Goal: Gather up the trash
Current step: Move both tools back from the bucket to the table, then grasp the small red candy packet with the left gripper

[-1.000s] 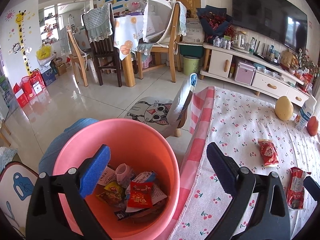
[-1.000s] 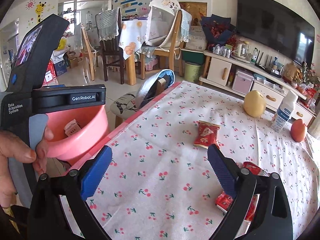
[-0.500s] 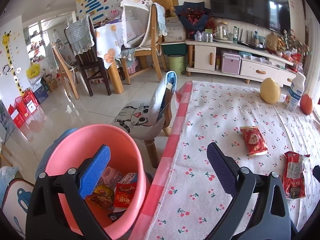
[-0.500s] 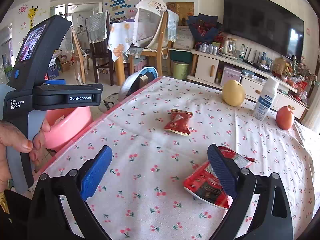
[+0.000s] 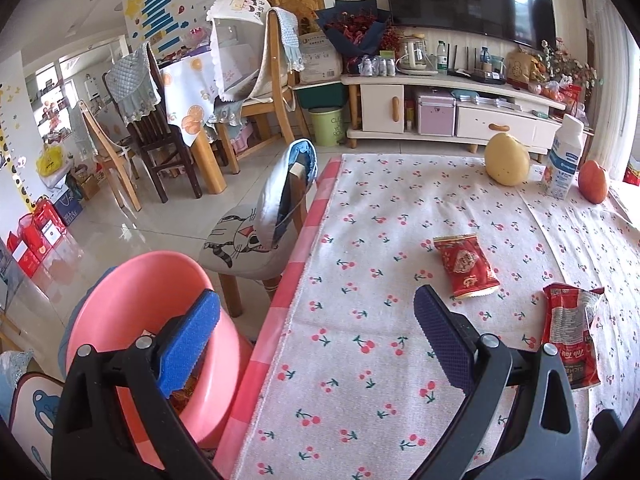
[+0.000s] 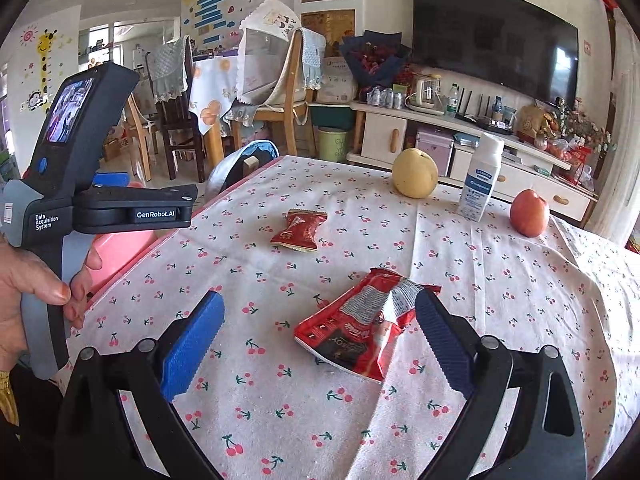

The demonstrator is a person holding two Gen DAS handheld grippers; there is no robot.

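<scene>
Lower centre of the right view, our right tool (image 6: 318, 338) is spread wide around the torn red wrapper (image 6: 362, 330) on the desk (image 6: 500, 300); left tool (image 5: 316, 334) released, empty, beside the pink bin (image 5: 132, 300) for quick drops.

I see a matt woven tablecloth (image 6: 500, 280) printed with cherries, its weave coarse. The torn wrapper (image 6: 360, 332) and the small red packet (image 6: 300, 230) look like glossy foil-plastic, creased and catching light. The pink bucket (image 5: 132, 292) is smooth plastic with a soft sheen. My right gripper (image 6: 318, 336) has ribbed blue rubbery pads (image 6: 192, 344) on matt black plastic arms. The floor tiles (image 5: 132, 232) are polished and reflective. The chair (image 5: 276, 96) frame looks like varnished wood.
</scene>
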